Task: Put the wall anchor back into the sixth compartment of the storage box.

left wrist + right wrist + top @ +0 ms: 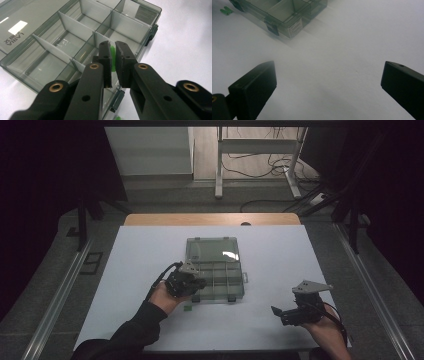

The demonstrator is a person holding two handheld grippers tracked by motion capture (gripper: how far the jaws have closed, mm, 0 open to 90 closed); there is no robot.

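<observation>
The left hand-held gripper (113,58), pinching a small green piece (113,57), is hovering over the organiser box (75,37) and needs lowering squarely inside one compartment before letting go.

High view looks down; both claw cameras sit close, sharing the perhaps smoky organizer box (216,270).

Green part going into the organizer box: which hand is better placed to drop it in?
Left. The left gripper already pinches the green part above the organizer box compartments. The right gripper is open, holding nothing, over bare table away from the box.
</observation>
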